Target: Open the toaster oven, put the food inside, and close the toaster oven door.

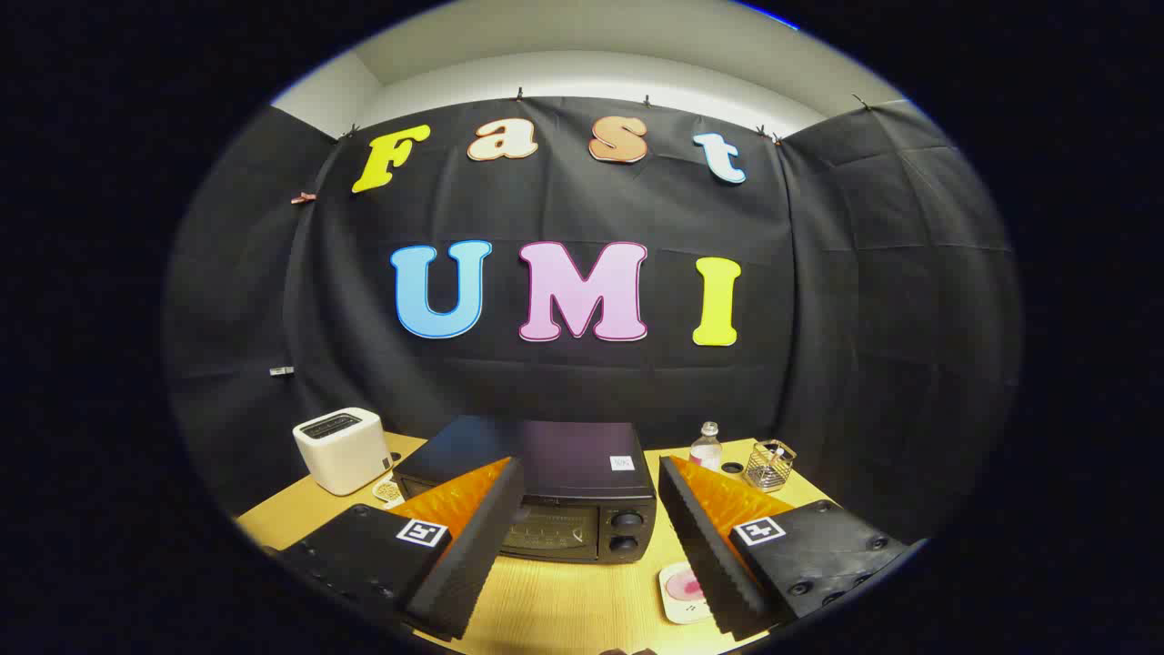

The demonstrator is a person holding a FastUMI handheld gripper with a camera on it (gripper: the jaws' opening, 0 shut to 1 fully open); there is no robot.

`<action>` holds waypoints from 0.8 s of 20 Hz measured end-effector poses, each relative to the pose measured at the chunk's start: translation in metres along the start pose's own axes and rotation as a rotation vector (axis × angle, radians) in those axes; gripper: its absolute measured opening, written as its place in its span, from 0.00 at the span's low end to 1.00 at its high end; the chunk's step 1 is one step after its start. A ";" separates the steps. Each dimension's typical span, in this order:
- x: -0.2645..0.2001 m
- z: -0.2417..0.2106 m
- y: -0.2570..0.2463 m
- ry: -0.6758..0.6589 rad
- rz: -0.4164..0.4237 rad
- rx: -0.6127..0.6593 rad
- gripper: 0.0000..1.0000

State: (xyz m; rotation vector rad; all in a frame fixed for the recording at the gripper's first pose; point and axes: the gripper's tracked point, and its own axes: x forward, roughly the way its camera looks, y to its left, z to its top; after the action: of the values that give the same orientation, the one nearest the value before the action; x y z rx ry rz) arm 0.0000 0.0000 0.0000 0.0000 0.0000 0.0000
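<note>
The gripper (591, 496) hangs above a wooden table (564, 600) with its two fingers spread wide apart and nothing between them. One black toaster oven (564, 500) sits on the table just ahead, framed in the gap between the fingers; its door is closed, and two round knobs stand one above the other on the right of its front. One small plate (682, 591) with a pink piece of food on it lies on the table in front of the oven to the right, touching the inner edge of the right finger in the view and partly hidden by it. Left of the oven stands one white toaster (342, 448). Behind the oven to the right are one clear bottle (706, 446) and one wire basket (769, 465), close beside each other. Black cloth walls the booth behind them all.
</note>
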 end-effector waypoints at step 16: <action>-0.013 -0.008 0.013 0.018 -0.009 0.011 0.98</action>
State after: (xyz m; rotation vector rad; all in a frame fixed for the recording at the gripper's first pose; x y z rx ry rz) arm -0.0128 0.0126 -0.0083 0.0109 0.0181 -0.0088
